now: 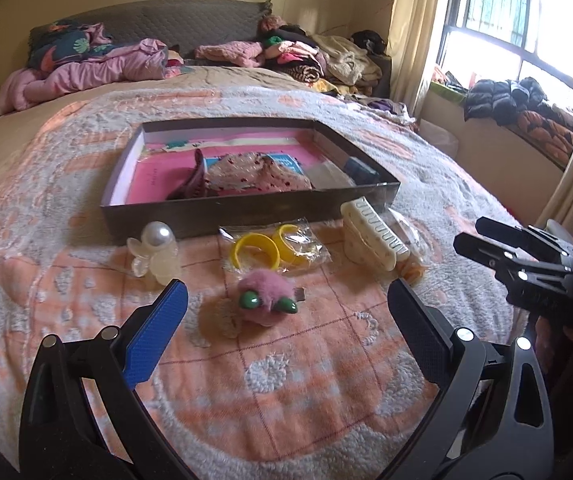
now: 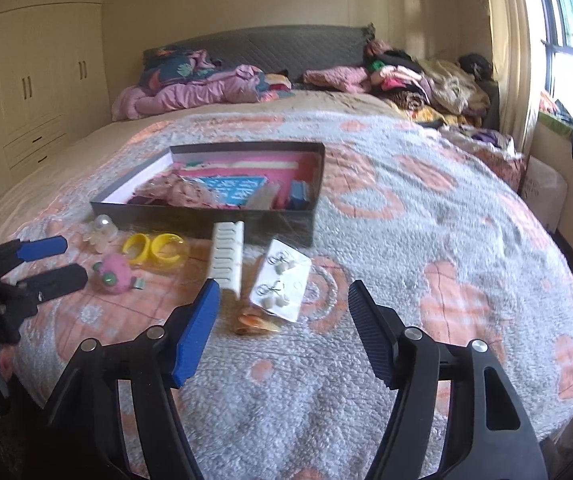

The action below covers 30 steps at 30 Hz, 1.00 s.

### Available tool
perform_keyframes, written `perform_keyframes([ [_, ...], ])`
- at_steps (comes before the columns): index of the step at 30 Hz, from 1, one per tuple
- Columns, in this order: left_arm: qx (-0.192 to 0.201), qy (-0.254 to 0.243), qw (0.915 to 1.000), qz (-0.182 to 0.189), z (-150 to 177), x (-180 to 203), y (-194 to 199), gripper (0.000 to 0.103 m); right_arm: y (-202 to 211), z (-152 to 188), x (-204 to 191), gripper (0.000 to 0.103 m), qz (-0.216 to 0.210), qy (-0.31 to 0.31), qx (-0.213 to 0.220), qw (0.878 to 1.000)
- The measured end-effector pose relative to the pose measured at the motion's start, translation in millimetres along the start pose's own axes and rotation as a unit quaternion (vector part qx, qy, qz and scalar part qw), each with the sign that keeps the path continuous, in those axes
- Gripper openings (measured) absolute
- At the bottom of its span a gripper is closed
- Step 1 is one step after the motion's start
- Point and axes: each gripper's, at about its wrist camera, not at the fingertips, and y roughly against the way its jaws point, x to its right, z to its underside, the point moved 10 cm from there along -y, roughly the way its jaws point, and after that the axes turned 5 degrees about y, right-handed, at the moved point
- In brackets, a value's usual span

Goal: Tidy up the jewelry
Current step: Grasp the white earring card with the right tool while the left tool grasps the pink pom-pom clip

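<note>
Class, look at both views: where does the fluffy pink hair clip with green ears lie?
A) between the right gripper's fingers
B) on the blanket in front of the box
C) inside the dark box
B: the fluffy pink hair clip rests on the blanket, nearer than the box.

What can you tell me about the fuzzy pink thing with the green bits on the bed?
The fuzzy pink clip is a small round puff of soft pink fluff with two shiny green pieces on its front and a flat metal clip end sticking out at one side. It lies on the blanket, in front of the bagged yellow rings and apart from them. It sits ahead of the open left gripper, and nothing grips it.
</note>
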Motion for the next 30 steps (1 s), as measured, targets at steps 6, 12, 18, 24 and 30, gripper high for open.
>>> perform_keyframes([
  [6, -0.014, 0.002, 0.9999, 0.008, 4, 0, -18, 0.092, -24, 0, 2, 0.053, -0.023, -0.016, -0.025, 0.999],
  [12, -0.020, 0.011, 0.9997, 0.008, 6, -7, -28, 0.091, -49, 1, -2, 0.046, -0.056, -0.037, -0.053, 0.996],
  [18, -0.029, 0.016, 0.9994, 0.010, 9, -10, -37, 0.085, -71, 6, 1, 0.045, -0.081, -0.072, -0.077, 0.991],
  [24, -0.040, 0.014, 0.9991, 0.010, 11, -8, -49, 0.072, -73, 3, 2, 0.041, -0.096, -0.082, -0.069, 0.990],
  [30, -0.043, 0.005, 0.9991, 0.004, 12, -8, -51, 0.044, -58, -2, 6, 0.040, -0.079, -0.066, -0.041, 0.994],
])
